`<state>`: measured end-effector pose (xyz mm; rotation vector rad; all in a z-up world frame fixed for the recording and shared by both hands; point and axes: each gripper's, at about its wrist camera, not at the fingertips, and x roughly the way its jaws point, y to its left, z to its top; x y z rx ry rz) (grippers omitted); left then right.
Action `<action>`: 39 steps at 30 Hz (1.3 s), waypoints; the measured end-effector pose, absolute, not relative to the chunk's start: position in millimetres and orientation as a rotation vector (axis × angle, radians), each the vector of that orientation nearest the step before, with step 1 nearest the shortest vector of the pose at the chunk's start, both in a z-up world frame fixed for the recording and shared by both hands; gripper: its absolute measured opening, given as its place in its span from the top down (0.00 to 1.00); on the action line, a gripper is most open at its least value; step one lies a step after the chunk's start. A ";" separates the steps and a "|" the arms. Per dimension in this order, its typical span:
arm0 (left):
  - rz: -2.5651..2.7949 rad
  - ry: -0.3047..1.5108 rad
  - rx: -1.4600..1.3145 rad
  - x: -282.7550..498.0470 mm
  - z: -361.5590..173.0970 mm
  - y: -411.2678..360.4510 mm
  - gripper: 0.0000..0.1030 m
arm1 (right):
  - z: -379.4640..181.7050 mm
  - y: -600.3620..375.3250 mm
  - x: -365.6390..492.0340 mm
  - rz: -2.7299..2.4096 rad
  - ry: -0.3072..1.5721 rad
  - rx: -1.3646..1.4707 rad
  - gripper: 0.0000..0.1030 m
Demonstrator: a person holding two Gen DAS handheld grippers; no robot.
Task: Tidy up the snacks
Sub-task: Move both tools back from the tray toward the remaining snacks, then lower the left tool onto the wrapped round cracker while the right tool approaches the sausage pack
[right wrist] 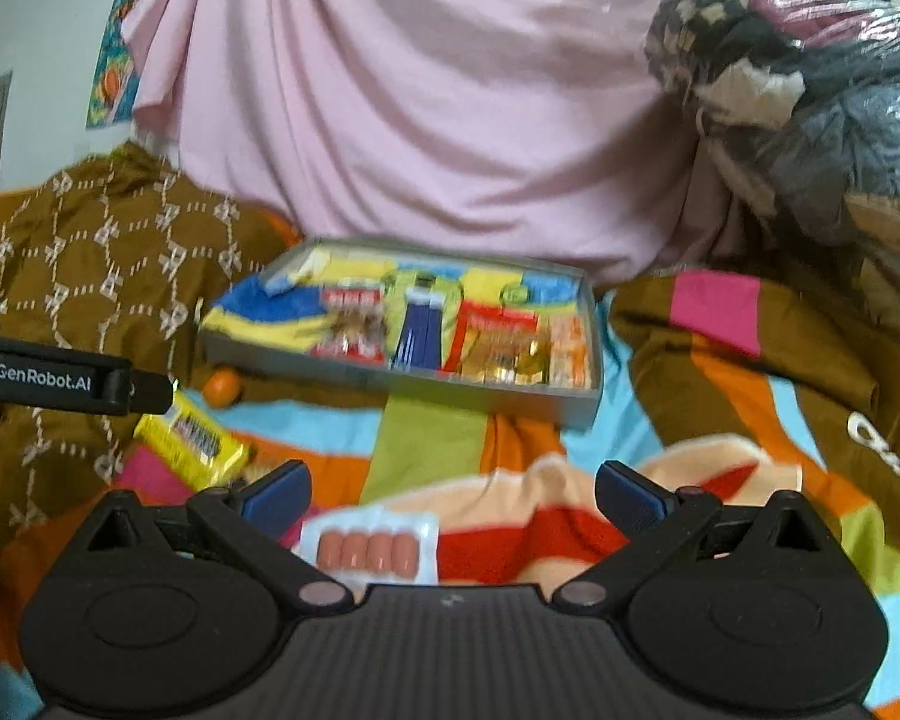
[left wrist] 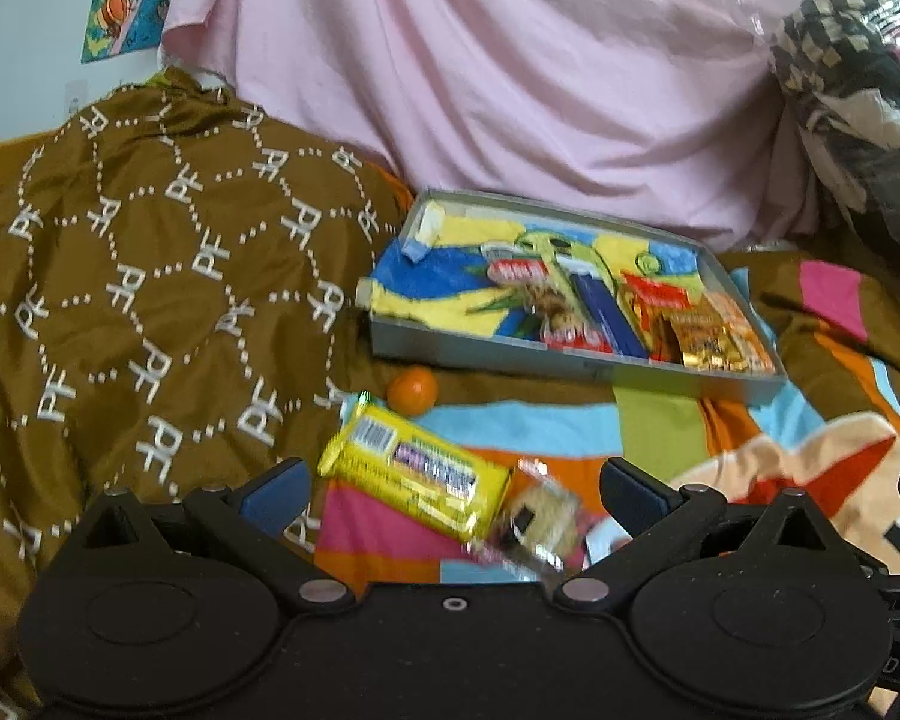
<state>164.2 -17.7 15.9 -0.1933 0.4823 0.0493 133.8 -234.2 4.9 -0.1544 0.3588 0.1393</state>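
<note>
A grey tray (left wrist: 564,363) (right wrist: 402,381) lies on the bed and holds several snack packets: a red one, a blue one and orange-gold ones at its right end. My left gripper (left wrist: 453,489) is open, just above a yellow snack bar (left wrist: 414,471) and a small clear packet (left wrist: 540,519) lying between its fingers. A small orange ball (left wrist: 413,390) sits beside the tray's near left corner. My right gripper (right wrist: 453,489) is open over a packet of small sausages (right wrist: 369,549). The yellow bar (right wrist: 192,447) and the ball (right wrist: 222,387) also show in the right wrist view.
The bed has a striped multicoloured blanket (left wrist: 660,432). A brown patterned cloth (left wrist: 150,276) is heaped at the left. A pink sheet (left wrist: 480,78) rises behind the tray. A plastic-wrapped bundle (left wrist: 858,96) sits at the far right. The left gripper's body (right wrist: 60,381) shows in the right wrist view.
</note>
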 end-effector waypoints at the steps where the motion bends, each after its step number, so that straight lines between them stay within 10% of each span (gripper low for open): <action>1: 0.049 0.491 -0.188 162.4 13.0 -18.2 0.01 | 3.1 -233.3 131.9 0.141 0.373 -0.156 0.00; 39: 0.013 0.631 -0.012 176.8 -28.0 -22.1 0.01 | -21.9 -229.4 176.0 0.320 0.594 -0.290 0.00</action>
